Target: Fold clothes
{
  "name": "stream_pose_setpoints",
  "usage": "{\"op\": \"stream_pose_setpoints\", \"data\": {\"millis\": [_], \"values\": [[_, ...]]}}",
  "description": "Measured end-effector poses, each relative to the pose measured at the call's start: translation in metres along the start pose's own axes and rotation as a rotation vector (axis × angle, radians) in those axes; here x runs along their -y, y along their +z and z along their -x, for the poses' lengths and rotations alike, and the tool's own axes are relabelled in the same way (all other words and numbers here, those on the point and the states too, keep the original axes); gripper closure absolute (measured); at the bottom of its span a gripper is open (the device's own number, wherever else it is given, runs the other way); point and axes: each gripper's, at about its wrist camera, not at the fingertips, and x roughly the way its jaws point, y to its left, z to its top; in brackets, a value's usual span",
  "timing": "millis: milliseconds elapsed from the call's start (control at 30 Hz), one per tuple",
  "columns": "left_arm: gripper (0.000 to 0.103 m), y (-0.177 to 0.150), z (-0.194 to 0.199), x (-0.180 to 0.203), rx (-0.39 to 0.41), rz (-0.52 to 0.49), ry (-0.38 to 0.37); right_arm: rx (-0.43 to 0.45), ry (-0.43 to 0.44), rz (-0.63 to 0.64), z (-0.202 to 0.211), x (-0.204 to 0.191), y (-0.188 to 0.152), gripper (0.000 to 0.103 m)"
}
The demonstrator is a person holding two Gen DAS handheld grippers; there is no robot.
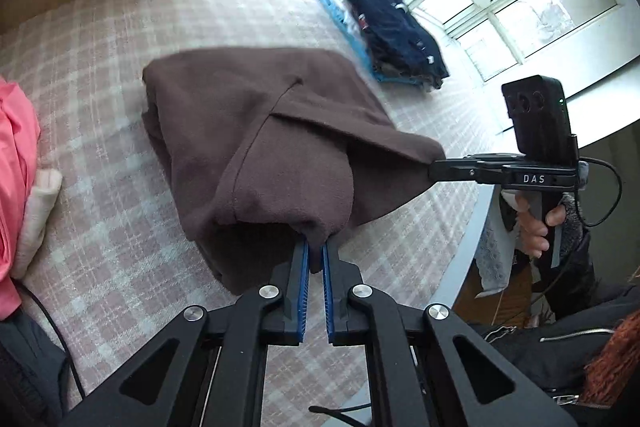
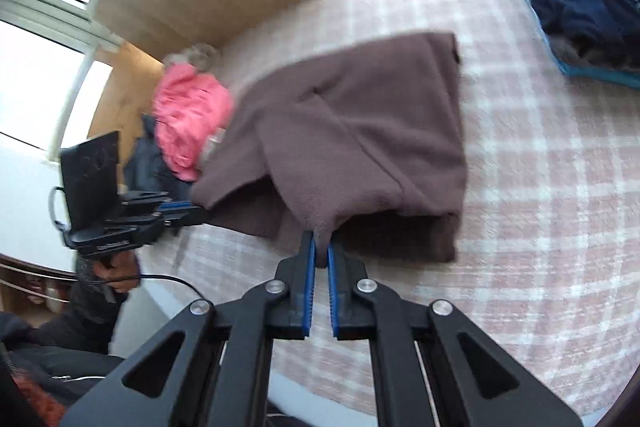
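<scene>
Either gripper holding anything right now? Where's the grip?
Both hold the brown garment. The left gripper is shut on its near edge; the right gripper is shut on the same near edge further along, lifting it off the bed.

The only text that reads clearly is "DAS", in pale capital letters on the side of the black body of the right gripper [image 1: 436, 169], seen in the left wrist view just below its upright black camera block [image 1: 538, 117]. In the right wrist view, the black body of the left gripper [image 2: 188, 211] bears a short line of pale lettering on its lower edge, too blurred and small to make out. The folded dark navy garment [image 1: 396, 27] on the pile carries small white marks that cannot be read as letters.
</scene>
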Motion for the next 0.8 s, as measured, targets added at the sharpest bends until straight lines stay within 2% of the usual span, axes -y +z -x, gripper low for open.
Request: {"op": "stream_pose_setpoints", "data": {"millis": [67, 100, 167, 267, 333, 400, 433, 500, 600, 667, 733, 800], "values": [[0.097, -0.011, -0.025, -0.013, -0.073, 0.026, 0.038, -0.079, -0.051, 0.009, -0.028, 0.004, -0.009, 0.096], [0.101, -0.016, -0.033, -0.018, -0.106, 0.036, 0.058, -0.115, -0.076, 0.017, -0.034, 0.006, -0.014, 0.096], [0.1, -0.025, -0.033, -0.017, -0.132, 0.025, 0.065, -0.16, -0.086, 0.025, -0.036, 0.007, -0.025, 0.096], [0.1, -0.022, -0.006, 0.0, -0.078, -0.048, 0.101, -0.067, -0.028, 0.06, -0.004, -0.003, -0.021, 0.096], [0.1, -0.012, 0.011, 0.015, 0.002, -0.12, 0.145, 0.023, -0.056, 0.109, 0.006, -0.012, -0.01, 0.096], [0.1, 0.003, 0.015, 0.028, 0.083, -0.196, 0.158, 0.109, -0.094, 0.159, 0.014, -0.021, 0.002, 0.096], [0.097, 0.008, 0.011, 0.028, 0.09, -0.213, 0.16, 0.153, -0.113, 0.184, 0.017, -0.026, 0.008, 0.096], [0.093, 0.013, -0.004, 0.02, 0.061, -0.215, 0.168, 0.158, -0.132, 0.206, 0.005, -0.027, 0.017, 0.096], [0.092, 0.008, -0.026, -0.002, -0.011, -0.196, 0.185, 0.033, -0.23, 0.244, -0.032, -0.015, 0.024, 0.096], [0.093, -0.001, -0.02, -0.012, -0.039, -0.163, 0.142, 0.023, -0.208, 0.228, -0.029, -0.011, 0.025, 0.096], [0.097, -0.008, -0.004, -0.012, -0.034, -0.166, 0.162, 0.059, -0.186, 0.232, -0.012, -0.017, 0.028, 0.096], [0.096, -0.012, 0.007, -0.01, -0.017, -0.174, 0.171, 0.081, -0.163, 0.241, 0.0, -0.024, 0.03, 0.094]]}}
